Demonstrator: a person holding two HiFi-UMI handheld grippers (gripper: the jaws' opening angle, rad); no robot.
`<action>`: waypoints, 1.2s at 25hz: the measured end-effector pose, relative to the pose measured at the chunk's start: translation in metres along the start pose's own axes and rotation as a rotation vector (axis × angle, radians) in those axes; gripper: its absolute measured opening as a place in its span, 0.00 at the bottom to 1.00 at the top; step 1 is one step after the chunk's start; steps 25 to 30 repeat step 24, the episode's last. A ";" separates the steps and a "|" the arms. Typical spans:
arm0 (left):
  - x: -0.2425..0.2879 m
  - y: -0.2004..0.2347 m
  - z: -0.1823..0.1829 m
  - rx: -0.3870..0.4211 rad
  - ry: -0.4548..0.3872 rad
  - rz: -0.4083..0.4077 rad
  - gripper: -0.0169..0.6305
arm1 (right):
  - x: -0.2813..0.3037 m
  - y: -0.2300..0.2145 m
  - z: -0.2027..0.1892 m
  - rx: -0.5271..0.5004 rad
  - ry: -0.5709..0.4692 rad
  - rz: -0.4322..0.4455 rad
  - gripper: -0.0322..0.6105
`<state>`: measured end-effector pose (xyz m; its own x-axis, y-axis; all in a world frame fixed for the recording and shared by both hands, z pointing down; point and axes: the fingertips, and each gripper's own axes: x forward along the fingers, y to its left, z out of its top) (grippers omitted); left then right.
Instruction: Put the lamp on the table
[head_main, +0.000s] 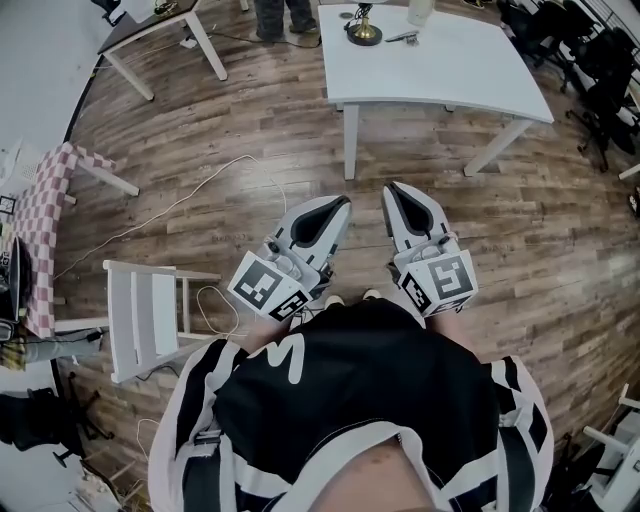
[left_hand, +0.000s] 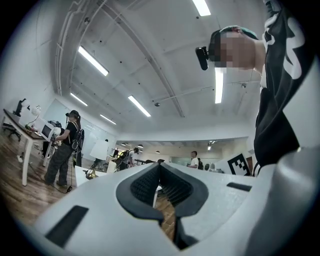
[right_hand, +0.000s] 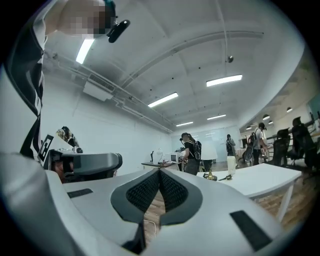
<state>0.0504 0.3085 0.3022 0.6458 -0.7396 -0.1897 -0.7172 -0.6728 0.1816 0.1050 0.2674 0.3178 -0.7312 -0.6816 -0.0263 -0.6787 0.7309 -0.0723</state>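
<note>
Lamp (head_main: 364, 33) is sitting on worktop (head_main: 450, 70), top cut off; left tool (head_main: 338, 205) and right tool (head_main: 396, 192) are hovering closed, empty.

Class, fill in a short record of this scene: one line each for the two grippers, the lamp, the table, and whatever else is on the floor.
left gripper: fingers together, empty, held low in front of the person
right gripper: fingers together, empty, beside the left one
lamp: brass base, standing on the table, far from both grippers
table: white, ahead of the grippers
chair: white, on the wood floor at the left
cable: white, lying across the floor
</note>
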 end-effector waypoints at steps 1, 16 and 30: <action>0.000 0.000 0.000 0.000 -0.002 0.000 0.04 | 0.001 0.003 0.001 -0.009 0.001 0.006 0.08; -0.015 0.018 0.004 -0.016 -0.008 0.010 0.04 | 0.015 0.027 -0.004 -0.024 0.020 0.042 0.08; -0.013 0.018 0.001 -0.017 -0.010 0.005 0.04 | 0.013 0.028 0.001 -0.035 -0.013 0.035 0.08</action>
